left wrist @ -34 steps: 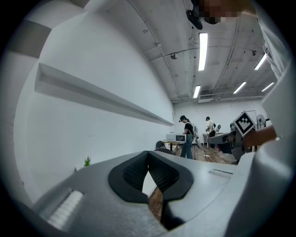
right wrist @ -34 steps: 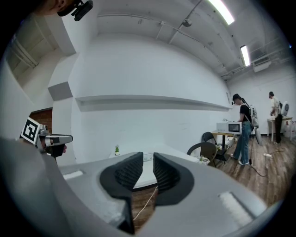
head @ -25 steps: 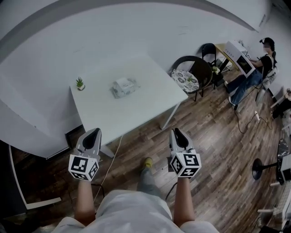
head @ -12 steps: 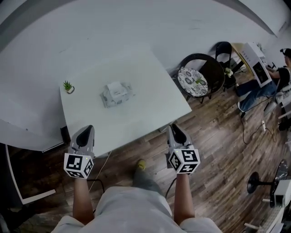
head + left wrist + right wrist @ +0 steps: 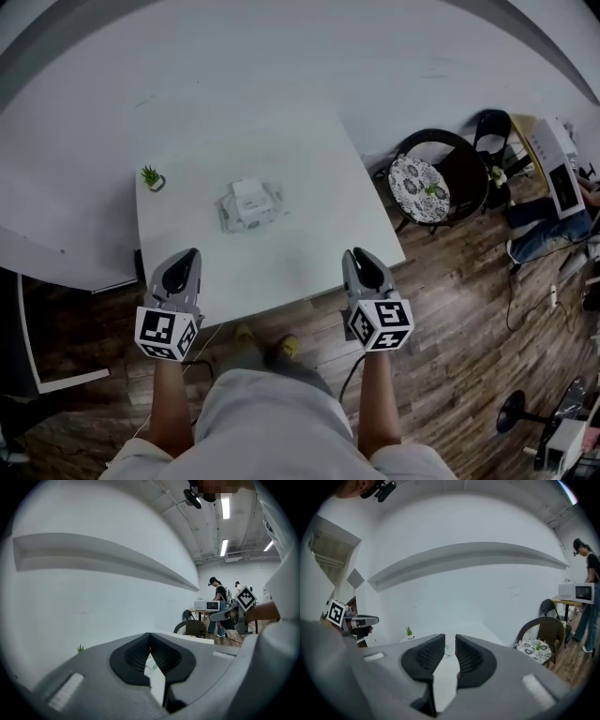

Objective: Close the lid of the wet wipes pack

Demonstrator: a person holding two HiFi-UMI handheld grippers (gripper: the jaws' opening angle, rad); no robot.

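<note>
The wet wipes pack [image 5: 251, 205] lies near the middle of the white table [image 5: 319, 234], its white lid flap raised at the far side. Both grippers hover over the table's near edge, well short of the pack. My left gripper [image 5: 190, 253] is to the pack's near left; in the left gripper view its tips [image 5: 150, 637] meet with nothing held, and a sliver of the pack [image 5: 151, 667] shows below them. My right gripper [image 5: 357, 253] is to the near right; its jaws [image 5: 450, 639] stand a narrow gap apart, empty.
A small potted plant [image 5: 152, 177] stands at the table's far left corner. A dark chair with a patterned cushion [image 5: 419, 190] is right of the table. A person sits at a desk [image 5: 553, 159] at the far right. Wooden floor lies below.
The table and pack have come closer in the head view. Both grippers have moved forward from over the floor to over the table's near edge. Their jaws look the same.
</note>
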